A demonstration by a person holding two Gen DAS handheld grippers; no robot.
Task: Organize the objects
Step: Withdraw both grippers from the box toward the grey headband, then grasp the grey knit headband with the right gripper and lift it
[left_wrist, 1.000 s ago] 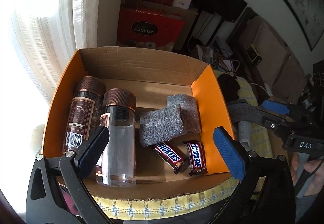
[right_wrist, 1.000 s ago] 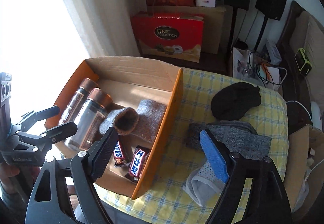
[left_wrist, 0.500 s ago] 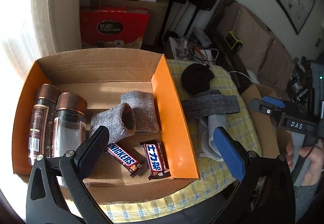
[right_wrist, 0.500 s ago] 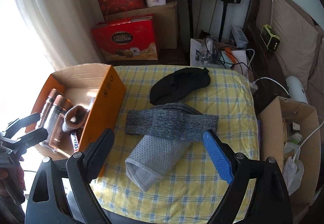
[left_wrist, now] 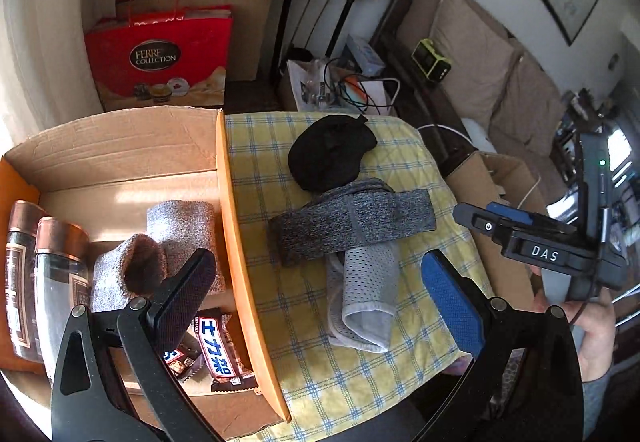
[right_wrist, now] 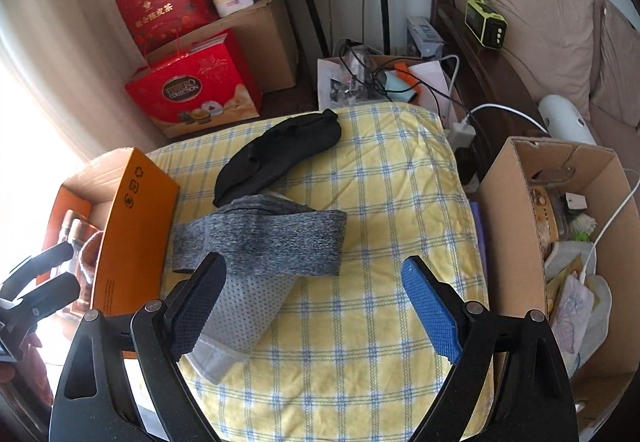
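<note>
- Your work surface is the desk [right_wrist: 384, 202], covered by a yellow cloth checked in blue, with the orange cardboard box [left_wrist: 232, 242] sitting on its left side.
- Inside that box, two brown-capped jars [left_wrist: 48, 282] lie side by side against the left wall; a pair of grey fuzzy sleeves [left_wrist: 160, 254] rests beside them, and two chocolate bars [left_wrist: 220, 354] lie near the front by the right wall.
- Out on the cloth, three fabric pieces remain in a loose pile just right of the box.
- The dark grey heathered band [right_wrist: 264, 238] lies crosswise on top of the light grey perforated sleeve [right_wrist: 236, 318], whose open end points toward you.
- The black cloth piece [right_wrist: 280, 154] sits behind them, its near edge touching the grey band.
- Your left tongs [left_wrist: 320, 306] stand wide apart and hold nothing; one pad is over the box interior, the blue pad over the cloth, and the box's right wall and the light sleeve fall between them in the view.
- Your right tongs [right_wrist: 316, 306] have just been spreading and are now wide with nothing gripped; they hover above the cloth, the dark pad in front of the perforated sleeve, the blue pad over bare checks.
</note>
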